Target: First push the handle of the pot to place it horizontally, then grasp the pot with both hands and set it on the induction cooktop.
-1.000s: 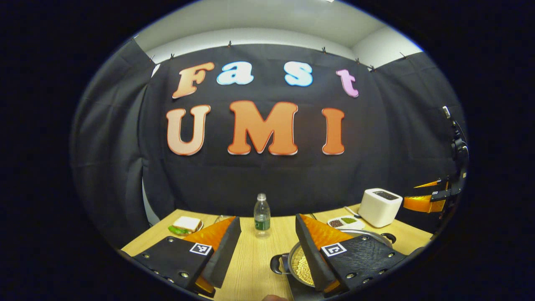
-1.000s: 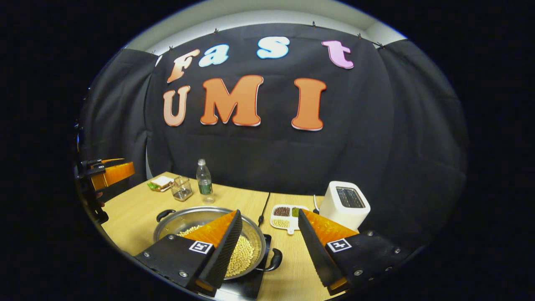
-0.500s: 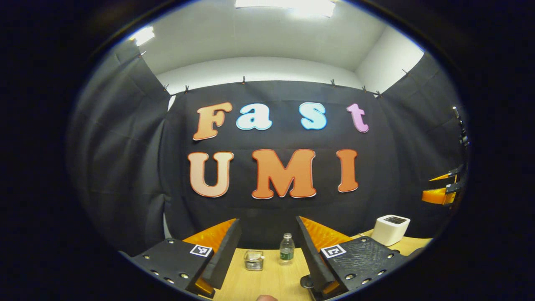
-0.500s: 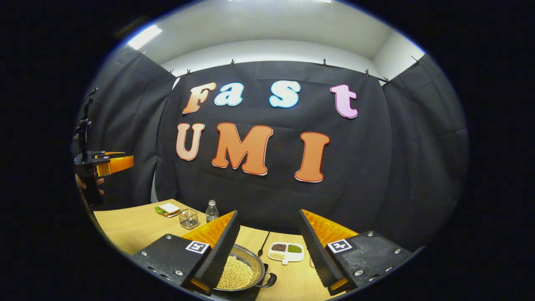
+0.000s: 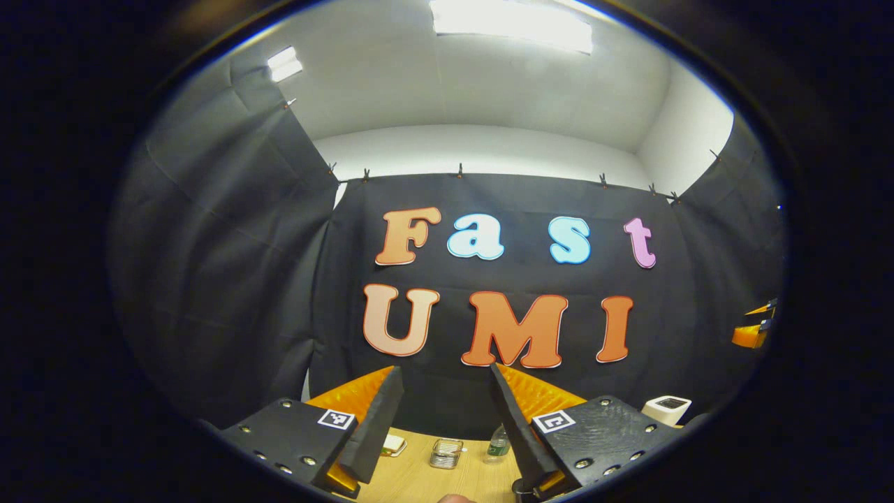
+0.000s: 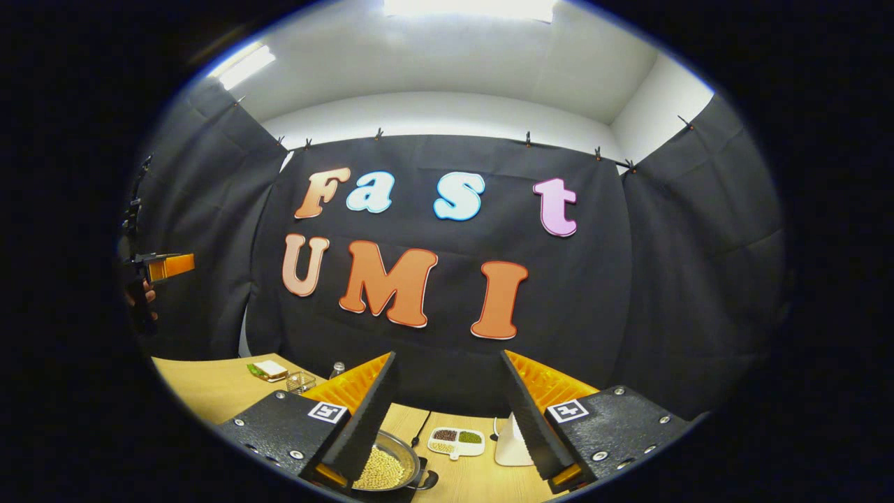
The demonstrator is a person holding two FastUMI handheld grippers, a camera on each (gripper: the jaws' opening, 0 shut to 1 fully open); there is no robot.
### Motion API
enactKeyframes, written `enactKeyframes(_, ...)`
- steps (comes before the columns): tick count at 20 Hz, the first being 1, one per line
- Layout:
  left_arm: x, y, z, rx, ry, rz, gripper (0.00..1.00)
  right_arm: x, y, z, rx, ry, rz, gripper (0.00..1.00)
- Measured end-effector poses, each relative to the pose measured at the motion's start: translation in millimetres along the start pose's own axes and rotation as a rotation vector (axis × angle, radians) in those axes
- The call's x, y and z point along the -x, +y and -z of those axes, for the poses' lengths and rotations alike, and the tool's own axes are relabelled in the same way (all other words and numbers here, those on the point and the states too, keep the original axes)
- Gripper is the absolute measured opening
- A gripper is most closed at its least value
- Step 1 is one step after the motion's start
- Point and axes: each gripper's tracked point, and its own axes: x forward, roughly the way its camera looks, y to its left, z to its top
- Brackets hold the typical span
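2 gaping, empty claws above wooden table, black-draped booth, white ceiling.

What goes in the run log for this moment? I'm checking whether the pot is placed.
left gripper: open, raised | right gripper: open, raised | pot: on cooktop, ungripped

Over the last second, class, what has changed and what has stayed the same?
Both hand-held grippers, left and right, have lifted up and back, open and empty throughout. The pot of beans stays on the induction cooktop; the toaster stays put.
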Motion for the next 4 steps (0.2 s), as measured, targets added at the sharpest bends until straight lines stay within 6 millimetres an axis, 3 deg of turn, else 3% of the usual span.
enactKeyframes(4, -1.2, 9.2, -8.3, -0.004, -0.055, -0.072, 0.77, 8.5, -19.3, -27.2, 0.039, -0.071, 0.073, 0.89)
